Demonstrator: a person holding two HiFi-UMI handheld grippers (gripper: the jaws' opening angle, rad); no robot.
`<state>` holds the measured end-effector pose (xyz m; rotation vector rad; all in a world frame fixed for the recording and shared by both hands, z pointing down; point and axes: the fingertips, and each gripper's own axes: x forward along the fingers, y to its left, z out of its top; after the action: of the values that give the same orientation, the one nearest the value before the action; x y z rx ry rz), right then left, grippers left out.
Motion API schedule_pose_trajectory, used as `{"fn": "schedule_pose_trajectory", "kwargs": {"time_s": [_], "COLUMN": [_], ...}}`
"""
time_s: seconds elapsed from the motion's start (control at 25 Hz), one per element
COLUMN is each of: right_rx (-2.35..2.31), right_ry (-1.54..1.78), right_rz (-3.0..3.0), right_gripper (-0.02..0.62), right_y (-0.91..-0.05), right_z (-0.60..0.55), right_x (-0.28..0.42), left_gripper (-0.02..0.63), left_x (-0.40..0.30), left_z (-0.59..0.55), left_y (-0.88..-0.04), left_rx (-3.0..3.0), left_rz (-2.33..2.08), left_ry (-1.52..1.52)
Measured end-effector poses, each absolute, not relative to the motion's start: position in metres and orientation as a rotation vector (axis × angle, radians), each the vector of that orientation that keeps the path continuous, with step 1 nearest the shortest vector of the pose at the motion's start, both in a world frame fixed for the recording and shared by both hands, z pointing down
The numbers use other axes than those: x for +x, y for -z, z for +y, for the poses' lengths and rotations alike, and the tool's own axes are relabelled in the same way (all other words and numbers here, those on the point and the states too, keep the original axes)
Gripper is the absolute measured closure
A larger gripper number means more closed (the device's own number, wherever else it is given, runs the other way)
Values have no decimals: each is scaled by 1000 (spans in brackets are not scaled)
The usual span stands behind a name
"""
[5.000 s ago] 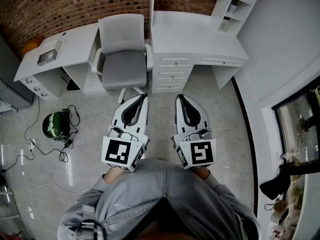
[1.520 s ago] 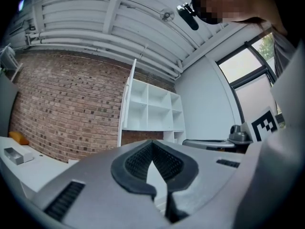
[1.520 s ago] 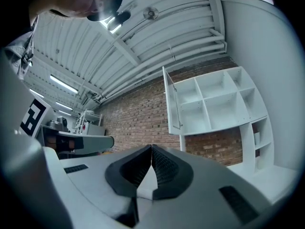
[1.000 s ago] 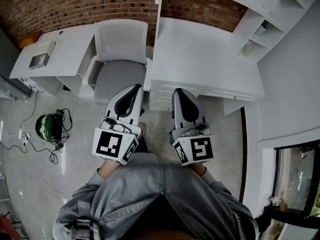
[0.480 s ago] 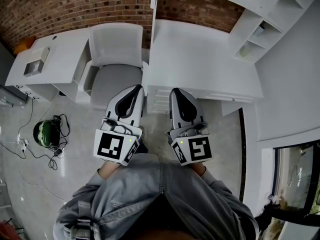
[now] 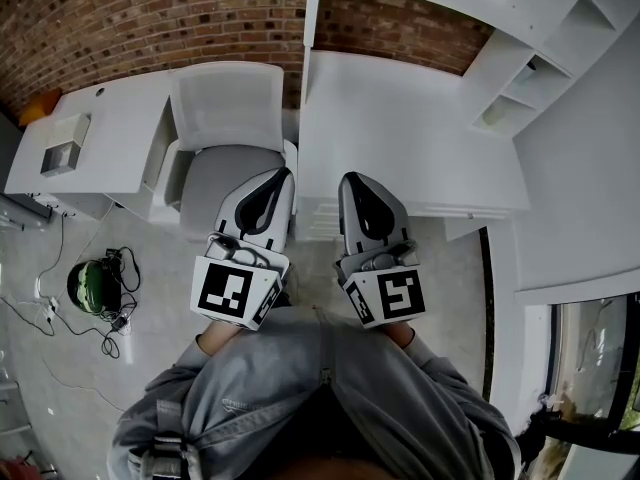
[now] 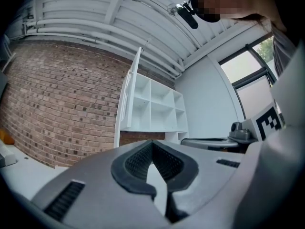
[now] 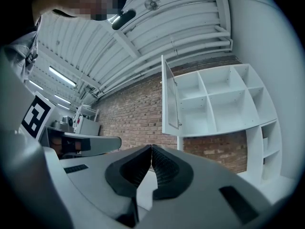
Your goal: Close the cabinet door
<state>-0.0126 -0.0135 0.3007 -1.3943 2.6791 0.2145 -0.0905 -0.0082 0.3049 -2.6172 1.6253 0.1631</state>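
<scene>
While you stand on the grey floor facing the white desk and brick wall, your left gripper and right gripper are both clenched on nothing. The head view shows the cabinet door only as a thin edge, its top cut off. The right gripper view shows it swung open beside the cubby shelves. What may be a green helmet lies on the floor left of the office chair.

no legible text, no labels, no numbers
</scene>
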Motion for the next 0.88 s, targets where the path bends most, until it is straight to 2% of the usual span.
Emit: {"fn": "schedule_pose_trajectory", "kwargs": {"time_s": [0.88], "right_rx": [-1551], "right_ry": [-211], "right_rz": [2623], "right_gripper": [568], "right_y": [-302], "right_z": [-141], "right_x": [-51], "left_gripper": [600], "left_x": [-114], "left_z": [-143], "left_y": [-303], "left_rx": [-2739], "left_rz": [1426], "left_ry": [-146]}}
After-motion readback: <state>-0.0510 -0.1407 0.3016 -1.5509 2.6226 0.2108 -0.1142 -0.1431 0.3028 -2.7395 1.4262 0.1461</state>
